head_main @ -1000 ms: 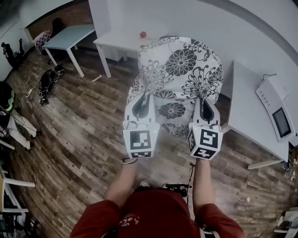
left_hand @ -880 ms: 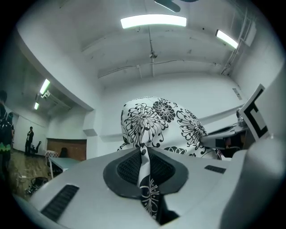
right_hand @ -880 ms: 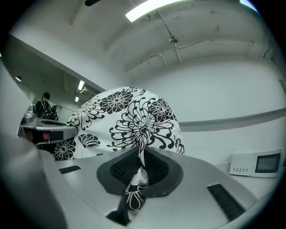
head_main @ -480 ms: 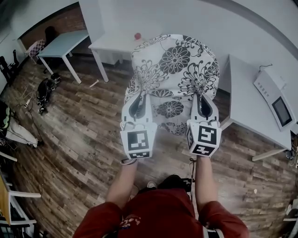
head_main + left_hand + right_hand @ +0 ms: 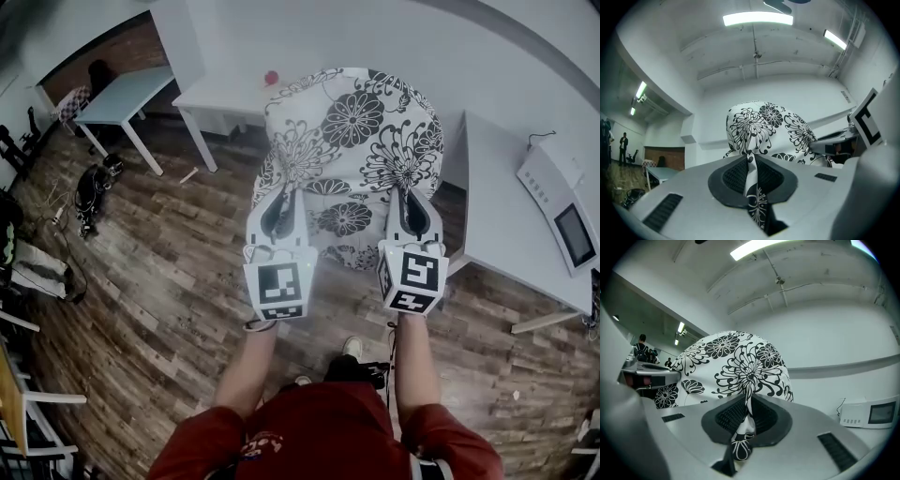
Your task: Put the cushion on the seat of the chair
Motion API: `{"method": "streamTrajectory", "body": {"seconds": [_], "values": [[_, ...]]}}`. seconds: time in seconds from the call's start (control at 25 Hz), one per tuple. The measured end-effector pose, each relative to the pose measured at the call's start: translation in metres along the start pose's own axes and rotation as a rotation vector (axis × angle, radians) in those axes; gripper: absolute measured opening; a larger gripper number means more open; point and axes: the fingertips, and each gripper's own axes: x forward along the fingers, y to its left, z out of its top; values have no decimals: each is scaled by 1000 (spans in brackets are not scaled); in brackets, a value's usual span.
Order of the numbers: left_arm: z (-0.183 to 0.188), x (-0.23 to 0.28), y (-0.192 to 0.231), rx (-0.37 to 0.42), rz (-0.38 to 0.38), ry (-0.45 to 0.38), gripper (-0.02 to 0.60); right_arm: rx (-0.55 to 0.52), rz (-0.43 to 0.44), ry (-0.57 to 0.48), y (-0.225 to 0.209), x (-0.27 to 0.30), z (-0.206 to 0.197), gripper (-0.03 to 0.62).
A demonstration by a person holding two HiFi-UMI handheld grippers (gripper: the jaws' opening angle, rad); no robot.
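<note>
Cushion count: one floral cushion (image 5: 361,141), held up above the wooden floor (image 5: 169,272). Grippers: two; left gripper (image 5: 282,197) and right gripper (image 5: 409,195) each clamp a fold of its lower edge. Tables beyond: two. One microwave (image 5: 562,225) sits at right.

black-and-white floral cushion (image 5: 361,150), held aloft

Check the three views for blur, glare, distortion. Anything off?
Head view: fisheye bows straight edges; cushion sharp, light even. Left gripper view: round black vignette, ceiling strip blown out, left claw and its pinch of cushion crisp. Right gripper view: same vignette, near-left foreground blurred, right claw in focus.
</note>
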Motion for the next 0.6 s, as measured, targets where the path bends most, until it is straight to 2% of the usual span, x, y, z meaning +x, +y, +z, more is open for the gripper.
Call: {"method": "streamTrajectory", "body": {"seconds": [0.6], "values": [[-7,6,-4,-18,9,-60,43,-31,-9,-48,-5,3,1,46]]}}
